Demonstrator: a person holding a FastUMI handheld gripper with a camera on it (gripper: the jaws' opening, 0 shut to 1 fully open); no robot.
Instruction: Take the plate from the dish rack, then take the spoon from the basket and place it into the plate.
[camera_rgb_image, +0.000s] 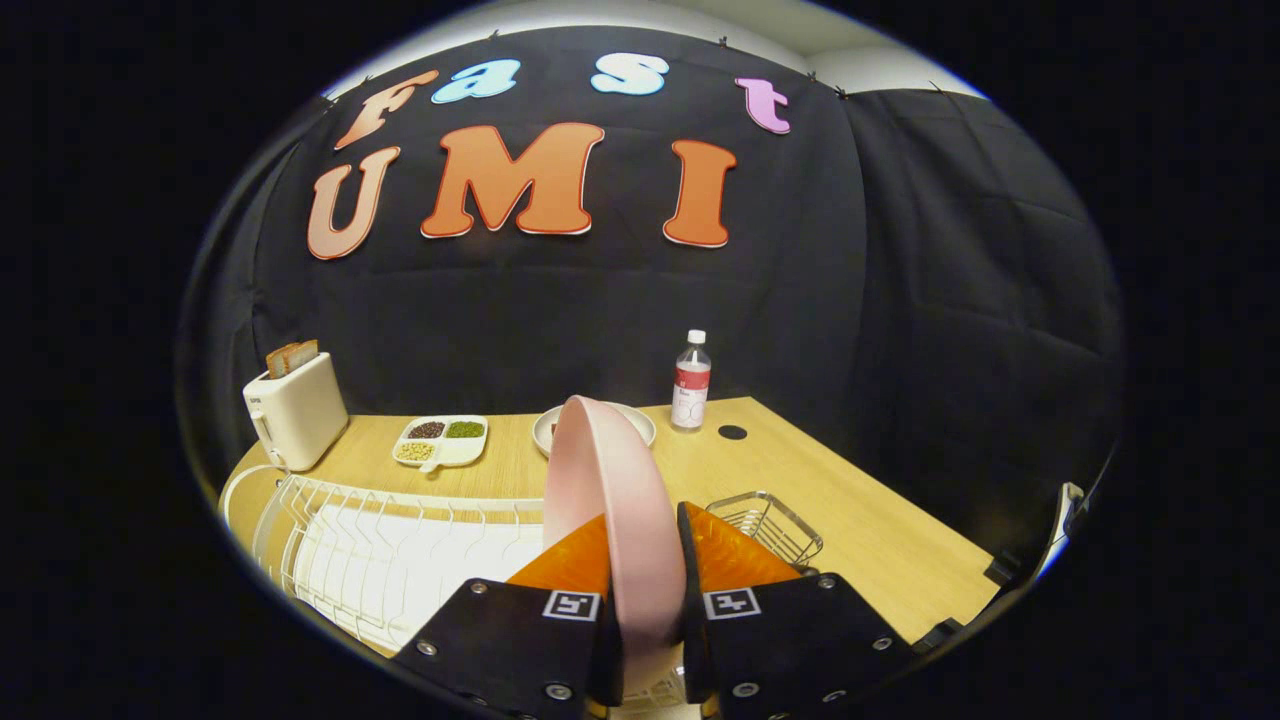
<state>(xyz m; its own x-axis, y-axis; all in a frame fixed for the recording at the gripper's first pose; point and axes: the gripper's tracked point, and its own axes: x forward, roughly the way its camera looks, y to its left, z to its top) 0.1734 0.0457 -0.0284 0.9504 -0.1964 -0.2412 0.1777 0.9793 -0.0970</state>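
**Plate lifted on edge, clear of the rack**

Plate, pink and standing on its edge, is sitting between the two orange fingers, which are closing on it from left and right so that both pads are pressing on its faces. The gripper is holding it by its near rim, and the far rim is rising up ahead of the fingers, above the white dish rack that is lying low on the near left of the table.

By my judgement the first step is nearly done: the plate is looking free of the rack's wires and is waiting to be set down. The wire basket is standing just to the right of the fingers; whether the spoon is lying in it I cannot tell from here.

To do this step well, the person should be keeping the squeeze steady, since a smooth plate held by one edge is likely to swing or slip. Bare table is showing on the right beyond the basket, a fair spot for laying it flat. Tilting it slowly, lowering until the rim is touching wood, and only then easing the fingers apart seems wisest.

Farther off, a white dish, a divided tray, a toaster and a bottle are standing along the far side, well apart from the plate.
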